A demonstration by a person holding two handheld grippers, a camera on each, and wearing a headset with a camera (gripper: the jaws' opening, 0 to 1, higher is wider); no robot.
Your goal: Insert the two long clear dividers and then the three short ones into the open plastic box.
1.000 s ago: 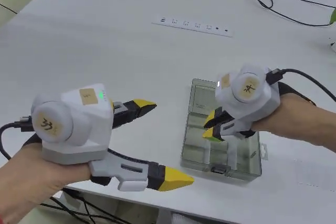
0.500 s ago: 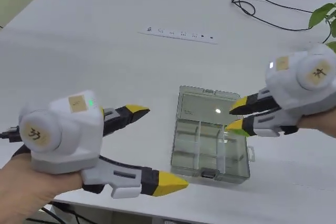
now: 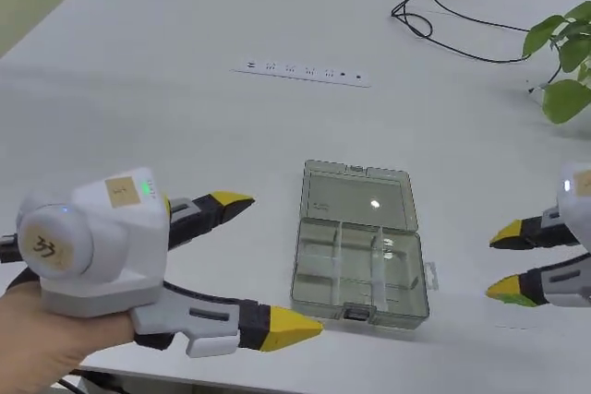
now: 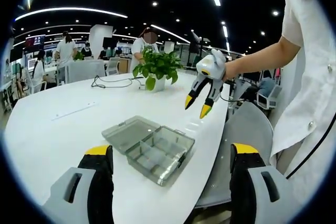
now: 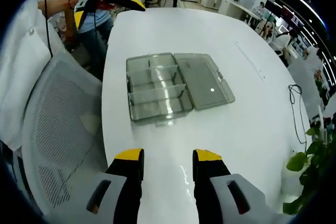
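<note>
Open box (image 3: pixel 406 313) sits flat on the surface (image 3: pixel 185 117) between your grippers, lid laid back; clear dividers (image 3: pixel 335 260) stand inside the tray, splitting it into compartments; insertion looks done or nearly so, though the exact count is hard to confirm; left gripper (image 3: pixel 266 263) hovers well left of the box, fingers spread, empty; right gripper (image 3: pixel 497 265) hangs well right, fingers parted, holding nothing.

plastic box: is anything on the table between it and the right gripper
Nothing visible stands in the way. In the right gripper view, bare white table runs from the right gripper, jaws apart, straight to the open plastic box, whose lid lies flat beside it.
</note>
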